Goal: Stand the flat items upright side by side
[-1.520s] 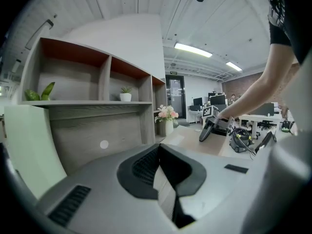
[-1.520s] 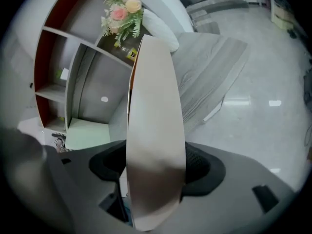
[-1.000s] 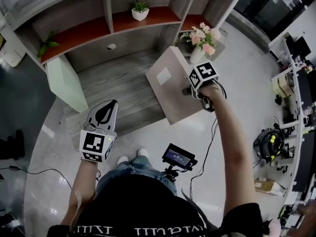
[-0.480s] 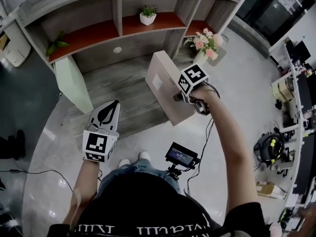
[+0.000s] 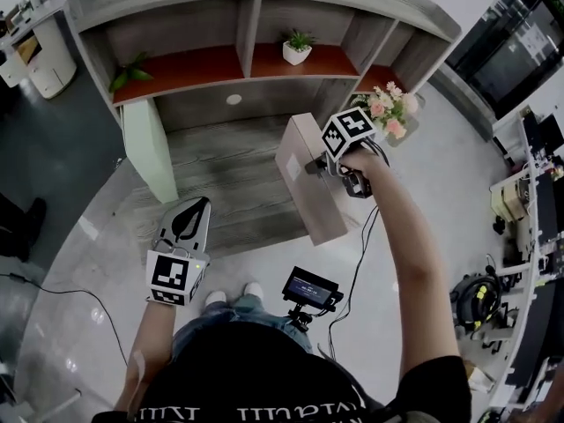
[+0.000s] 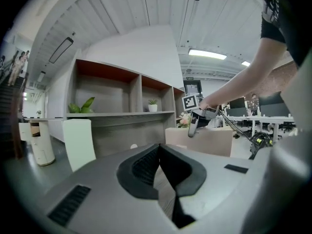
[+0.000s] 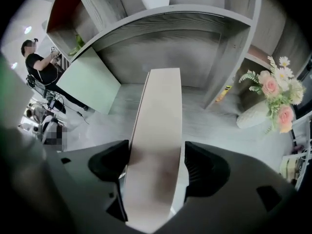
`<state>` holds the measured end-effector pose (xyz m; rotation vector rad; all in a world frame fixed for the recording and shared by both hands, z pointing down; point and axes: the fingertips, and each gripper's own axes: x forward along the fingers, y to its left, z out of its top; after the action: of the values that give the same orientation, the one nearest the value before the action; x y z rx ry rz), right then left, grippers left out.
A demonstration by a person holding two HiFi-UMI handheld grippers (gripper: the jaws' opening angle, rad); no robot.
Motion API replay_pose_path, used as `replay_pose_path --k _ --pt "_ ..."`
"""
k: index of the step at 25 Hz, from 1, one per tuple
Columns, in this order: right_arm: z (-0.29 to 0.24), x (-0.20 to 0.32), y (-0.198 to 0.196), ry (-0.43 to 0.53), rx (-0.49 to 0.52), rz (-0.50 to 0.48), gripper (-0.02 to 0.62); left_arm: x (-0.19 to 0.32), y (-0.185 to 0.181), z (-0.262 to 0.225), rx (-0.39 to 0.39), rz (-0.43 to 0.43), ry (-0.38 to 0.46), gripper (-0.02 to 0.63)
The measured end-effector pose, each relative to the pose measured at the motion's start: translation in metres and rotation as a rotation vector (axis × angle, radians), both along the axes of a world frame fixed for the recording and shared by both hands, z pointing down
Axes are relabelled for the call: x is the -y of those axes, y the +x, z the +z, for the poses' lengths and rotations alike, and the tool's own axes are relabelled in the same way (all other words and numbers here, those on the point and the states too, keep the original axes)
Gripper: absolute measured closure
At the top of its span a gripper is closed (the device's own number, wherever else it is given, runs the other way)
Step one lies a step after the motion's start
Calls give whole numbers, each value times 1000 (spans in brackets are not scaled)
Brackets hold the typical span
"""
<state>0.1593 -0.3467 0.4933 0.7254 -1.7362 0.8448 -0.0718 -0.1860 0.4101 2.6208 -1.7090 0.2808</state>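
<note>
Presently the right gripper (image 7: 156, 165) has its jaws spread wide and clamped across the narrow long edge of the flat beige box (image 7: 158, 111), one pad on each broad face. That edge runs away from the jaws toward 12 o'clock in the right gripper view. In the head view the box sits just past centre toward 1 o'clock, tilted, with a white label (image 5: 291, 167) on the broad face turned toward 9 o'clock. It hangs over the grey wood base (image 5: 211, 170) of the shelf unit (image 5: 256, 7); whether its lower edge touches the base cannot be told.

The left gripper (image 6: 158, 147) has its jaws closed together with nothing between them. It lies at 8 o'clock in the head view, roughly level, pointing toward the shelf unit and well apart from the box.

At 9 o'clock from the box, well apart, the pale green panel (image 5: 150, 161) stands upright on the left end of the base. On the red shelf boards a small potted plant (image 5: 297, 49) stands at 12 o'clock from the box. A vase of pink flowers (image 5: 389, 117) stands near the right gripper at 2 o'clock.
</note>
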Motion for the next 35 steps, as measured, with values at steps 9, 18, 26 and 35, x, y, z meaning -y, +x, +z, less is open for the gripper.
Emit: replay_pose_path --k 9,18,26,35 --pt "25 40 -20 -79 -106 -50 244 -20 -32 6 11 -130 -23 594" --pt "5 43 -23 37 -166 -25 286 -19 -24 -5 1 -117 8 594" --pt "-61 40 -50 372 48 29 288 -17 -13 -25 -7 -67 72 594" --pt "-100 15 -60 829 373 118 293 -21 -29 -31 -12 -75 86 594"
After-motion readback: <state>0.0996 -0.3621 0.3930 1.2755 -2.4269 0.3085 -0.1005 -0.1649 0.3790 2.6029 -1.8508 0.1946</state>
